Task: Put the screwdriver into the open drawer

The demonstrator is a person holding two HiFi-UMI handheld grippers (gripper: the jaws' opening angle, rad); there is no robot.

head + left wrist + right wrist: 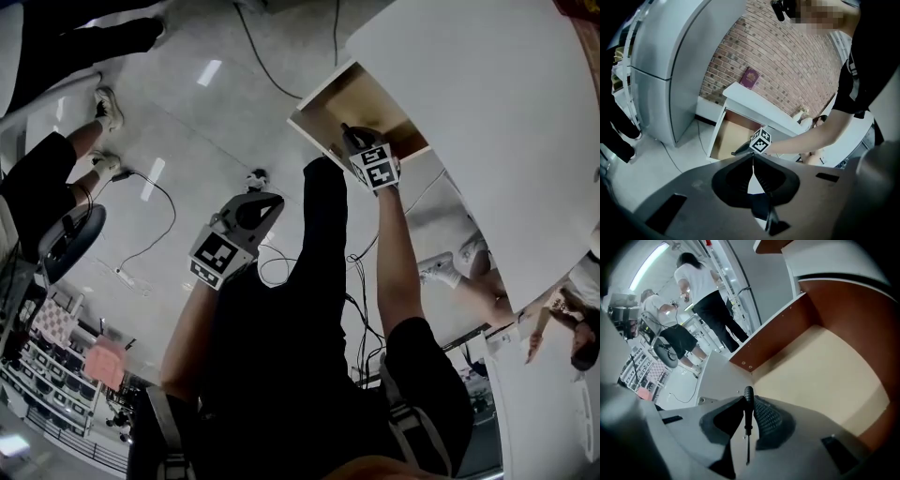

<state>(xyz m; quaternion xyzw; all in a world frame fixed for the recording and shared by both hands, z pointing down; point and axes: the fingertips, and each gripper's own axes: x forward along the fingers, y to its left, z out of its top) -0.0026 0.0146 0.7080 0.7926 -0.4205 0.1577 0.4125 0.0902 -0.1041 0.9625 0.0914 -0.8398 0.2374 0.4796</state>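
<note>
My right gripper (pixel 749 401) is shut on the screwdriver (pixel 748 417). Its black handle stands between the jaws and its thin shaft points back toward the camera. The gripper hovers over the front corner of the open drawer (pixel 820 376), which has a beige bottom and red-brown walls and looks empty. In the head view the right gripper (pixel 350 132) reaches into the drawer (pixel 349 101) under the white table (pixel 487 112). My left gripper (pixel 255 180) hangs lower and to the left, away from the drawer. Its jaws (pixel 753 165) are shut with nothing between them.
Cables (pixel 159 225) trail over the pale floor, and an office chair (pixel 70 239) stands at the left. A grey cabinet (pixel 661 61) stands left of the table, by a brick wall. A dark red book (pixel 749 78) lies on the tabletop. People stand nearby.
</note>
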